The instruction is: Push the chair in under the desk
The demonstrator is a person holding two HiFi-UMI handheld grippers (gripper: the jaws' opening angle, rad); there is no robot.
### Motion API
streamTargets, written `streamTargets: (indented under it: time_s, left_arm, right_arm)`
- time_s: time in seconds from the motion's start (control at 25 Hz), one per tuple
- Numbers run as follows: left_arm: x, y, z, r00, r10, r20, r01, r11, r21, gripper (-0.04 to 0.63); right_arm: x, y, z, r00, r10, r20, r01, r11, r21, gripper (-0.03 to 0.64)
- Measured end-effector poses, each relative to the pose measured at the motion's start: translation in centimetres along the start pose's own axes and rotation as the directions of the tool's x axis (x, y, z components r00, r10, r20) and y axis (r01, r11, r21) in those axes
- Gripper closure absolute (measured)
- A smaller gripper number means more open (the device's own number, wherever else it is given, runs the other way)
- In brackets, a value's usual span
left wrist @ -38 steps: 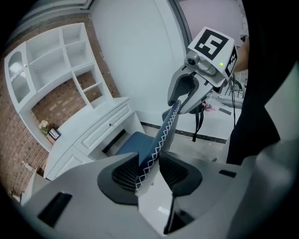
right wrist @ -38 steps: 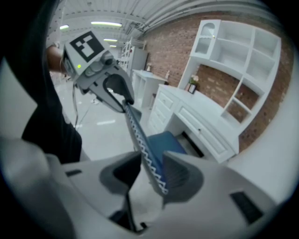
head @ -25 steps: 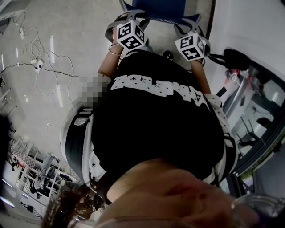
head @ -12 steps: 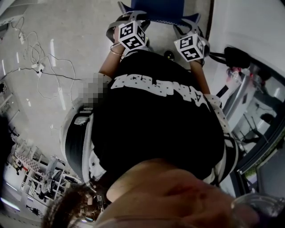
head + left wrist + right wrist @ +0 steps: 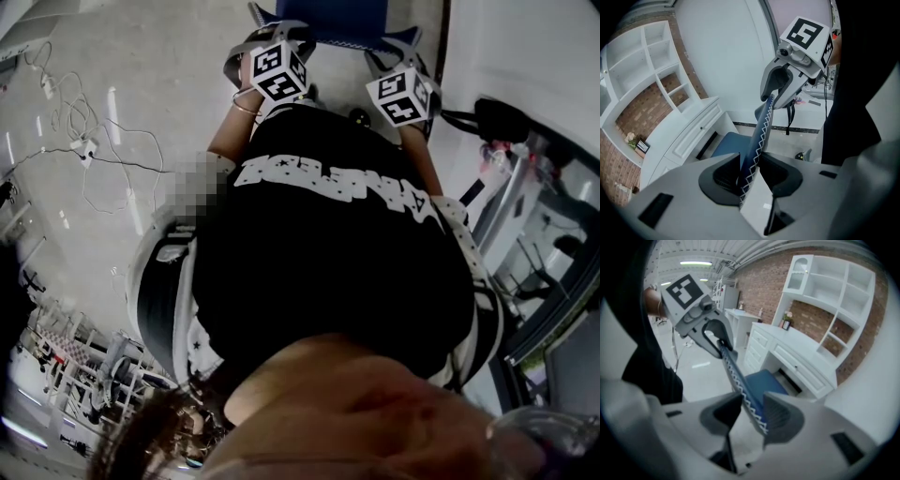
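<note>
Hardly anything moved since earlier frames: left gripper (image 5: 749,174) and right gripper (image 5: 752,416) at same spots on top edge of blue chair backrest (image 5: 333,19), far side of person. Right gripper jaws just opened bit wider, backrest between them. Left gripper: jaws apart, straddling stitched backrest edge, not clamped. Right gripper: likewise loose, edge against right jaw. Chair seat (image 5: 761,380) just before white desk (image 5: 797,357) opening.
</note>
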State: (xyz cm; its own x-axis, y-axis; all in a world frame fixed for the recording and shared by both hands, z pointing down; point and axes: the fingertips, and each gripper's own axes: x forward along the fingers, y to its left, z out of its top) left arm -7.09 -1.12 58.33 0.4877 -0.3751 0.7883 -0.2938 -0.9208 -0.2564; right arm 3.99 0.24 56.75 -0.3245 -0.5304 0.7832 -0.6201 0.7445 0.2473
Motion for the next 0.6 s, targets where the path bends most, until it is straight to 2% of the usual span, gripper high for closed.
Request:
streamTargets:
  time_s: [0.6]
  left_arm:
    - [0.7, 2.1, -0.1, 1.0, -0.022, 0.018, 0.022, 0.999, 0.033, 0.437]
  right_arm:
    - [1.1, -1.2, 1.1, 0.999, -0.037, -0.023, 0.038, 0.999, 0.031, 0.456]
